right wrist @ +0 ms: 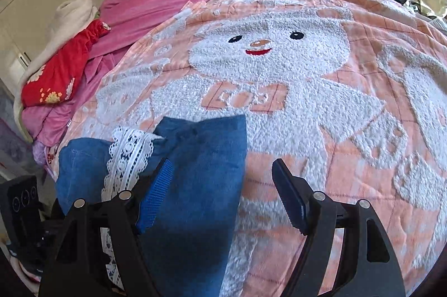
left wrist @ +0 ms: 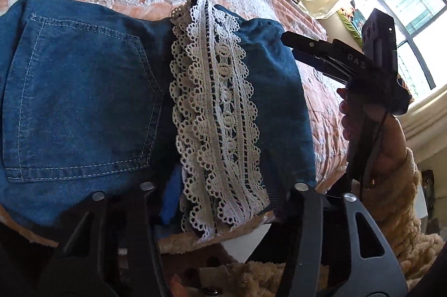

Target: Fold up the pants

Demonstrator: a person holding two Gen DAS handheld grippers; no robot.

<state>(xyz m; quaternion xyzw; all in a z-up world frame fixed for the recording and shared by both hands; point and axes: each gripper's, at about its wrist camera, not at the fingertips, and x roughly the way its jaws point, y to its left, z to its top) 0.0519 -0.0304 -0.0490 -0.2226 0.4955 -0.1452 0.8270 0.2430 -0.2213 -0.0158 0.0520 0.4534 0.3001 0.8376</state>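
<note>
1. Right now the left hand-held gripper (left wrist: 220, 202) has its jaws half-closed around the pants' (left wrist: 83, 90) near edge, at the lace strip (left wrist: 218, 112); can't tell if the pads pinch.
2. Right hand-held gripper (right wrist: 220, 196) wide open, empty, over the denim's far edge.
3. Pants lie folded on the bed blanket (right wrist: 321, 112). Denim: soft, moderately heavy; take hold at the thick folded edge, since the lace snags.

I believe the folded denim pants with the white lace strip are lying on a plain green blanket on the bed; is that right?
Not quite. The denim pants with the lace strip do lie folded on the bed, but the blanket is peach-orange with a fluffy white snowman design, not plain green. The right wrist view shows it best.
</note>
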